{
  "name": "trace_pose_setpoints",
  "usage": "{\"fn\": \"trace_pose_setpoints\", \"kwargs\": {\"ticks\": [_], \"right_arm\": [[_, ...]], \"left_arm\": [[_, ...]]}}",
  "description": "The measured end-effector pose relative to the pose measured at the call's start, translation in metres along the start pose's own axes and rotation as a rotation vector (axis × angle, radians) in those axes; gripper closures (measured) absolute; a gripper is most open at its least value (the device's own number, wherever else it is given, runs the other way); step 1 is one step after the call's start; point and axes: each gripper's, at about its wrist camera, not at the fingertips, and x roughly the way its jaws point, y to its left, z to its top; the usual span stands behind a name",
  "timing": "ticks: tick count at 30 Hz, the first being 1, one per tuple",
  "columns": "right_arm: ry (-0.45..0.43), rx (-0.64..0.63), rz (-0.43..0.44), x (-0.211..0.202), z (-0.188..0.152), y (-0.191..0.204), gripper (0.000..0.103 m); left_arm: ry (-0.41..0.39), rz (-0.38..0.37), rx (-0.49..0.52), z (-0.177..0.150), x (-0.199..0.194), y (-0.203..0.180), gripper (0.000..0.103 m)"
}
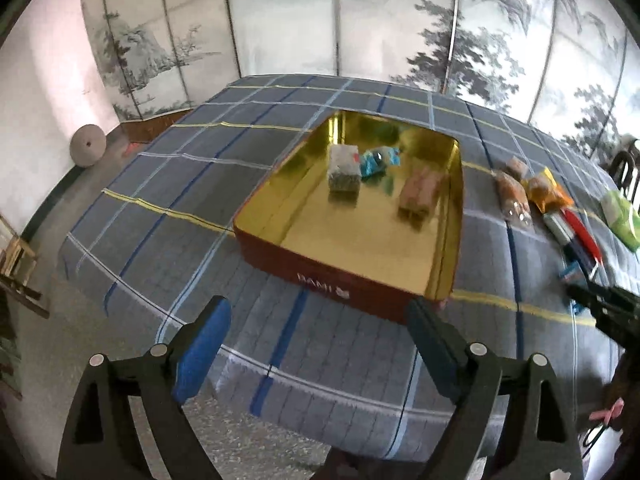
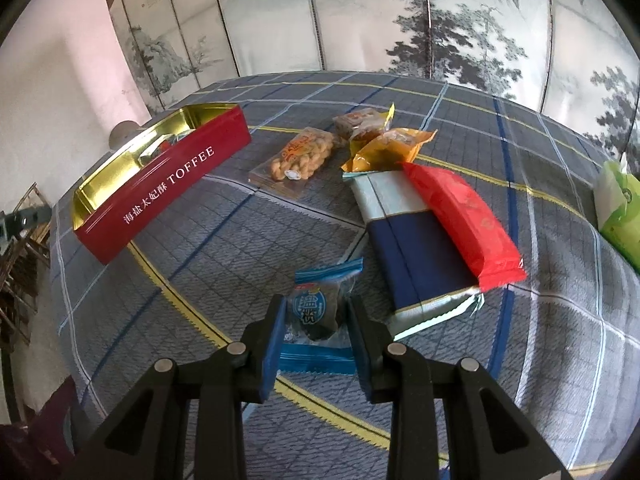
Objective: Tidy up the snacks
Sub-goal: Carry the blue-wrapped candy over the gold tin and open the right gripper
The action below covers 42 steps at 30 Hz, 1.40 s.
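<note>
Straddling the blue packet (image 2: pixel 318 312), the right gripper (image 2: pixel 316 326) has a pad on each side, narrowed close to the wrapper; I can't tell if it's truly clamped or just about to be. The packet lies flat on the cloth (image 2: pixel 224 248), long axis running away from the camera, crimped ends near and far, so the pads meet its long sides, a sensible grip across the short width. It sits just beside the navy bar (image 2: pixel 416 256), with the red pack (image 2: pixel 460 216) overlapping that. The tin (image 2: pixel 168 184) is well apart to the left, open side up, likely the destination. The left gripper (image 1: pixel 320 344) hangs wide and empty in front of the tin (image 1: pixel 344 280), which already holds a few snacks (image 1: pixel 344 168).
</note>
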Motion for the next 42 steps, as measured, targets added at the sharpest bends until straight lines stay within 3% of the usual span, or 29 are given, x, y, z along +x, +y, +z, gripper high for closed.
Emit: {"fn": "trace_pose_setpoints", "kwargs": {"ticks": [11,21,31,37,42], "right_arm": [[-0.027,0.023,0.029,-0.013,0.019,0.017,0.072],[-0.069,-0.034,0.174,-0.019,0.067,0.078,0.072],[0.009,-0.110,0.330,0.034,0.110,0.170,0.072],[0.078,-0.131,0.341,0.072,0.129,0.205,0.072],[0.126,-0.108,0.337,0.095,0.144,0.213,0.072]], "left_arm": [[-0.037,0.001,0.086,-0.012,-0.016,-0.010,0.016],[-0.038,-0.007,0.102,-0.020,-0.022,-0.002,0.014],[0.027,0.025,0.080,-0.024,-0.006,0.018,0.014],[0.062,0.043,0.068,-0.026,0.003,0.027,0.014],[0.096,0.049,0.057,-0.030,0.012,0.034,0.014]]}}
